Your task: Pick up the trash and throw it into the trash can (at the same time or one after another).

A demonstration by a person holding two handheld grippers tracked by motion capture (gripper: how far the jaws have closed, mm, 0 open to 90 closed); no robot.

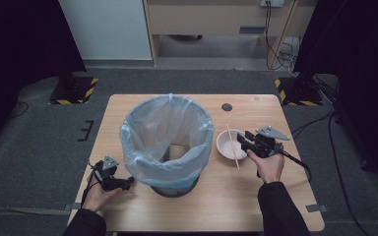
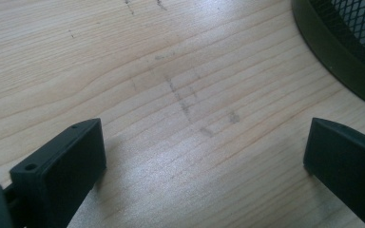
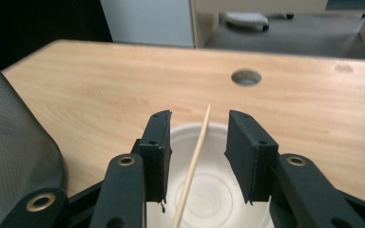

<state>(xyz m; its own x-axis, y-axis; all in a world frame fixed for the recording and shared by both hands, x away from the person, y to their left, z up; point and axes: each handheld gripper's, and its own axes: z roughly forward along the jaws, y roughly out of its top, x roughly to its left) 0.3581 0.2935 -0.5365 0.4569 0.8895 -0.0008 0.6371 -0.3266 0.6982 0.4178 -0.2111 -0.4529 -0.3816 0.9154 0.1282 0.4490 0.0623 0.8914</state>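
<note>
Underneath everything lies a pale wooden table (image 1: 236,196) with fine grain, faint grey scuffs and a round cable hole (image 1: 227,106) near its far edge. It stands on a dark grey carpet (image 1: 34,147). Beyond it are a white panel (image 1: 108,27), a light wooden cabinet (image 1: 211,17), loose cables (image 1: 280,51), and two stand bases with yellow-black hazard stripes (image 1: 74,91) at the far corners. Black curtains (image 1: 15,44) close both sides.

A black mesh bin (image 1: 170,142) stands mid-table, round, with a solid dark base rim, lined with a thin translucent bluish bag (image 1: 142,132) whose edge folds crinkled over the top.

Just right of the bin sits a shallow white bowl (image 1: 226,145), smooth, with moulded rings in its floor. A slim pale wooden stick (image 1: 234,147) lies across the bowl, one end past its far rim, the other past its near rim.

The right tool (image 3: 197,154), matte black with brass rivets, hovers over the bowl's near side with jaws partly parted, the stick running between them untouched. The right hand (image 1: 268,164) holds it.

The left tool (image 2: 199,156) sits low at the table's near-left, beside the bin's base, jaws spread wide over bare wood, gripping nothing. The left hand (image 1: 98,196) holds it.
</note>
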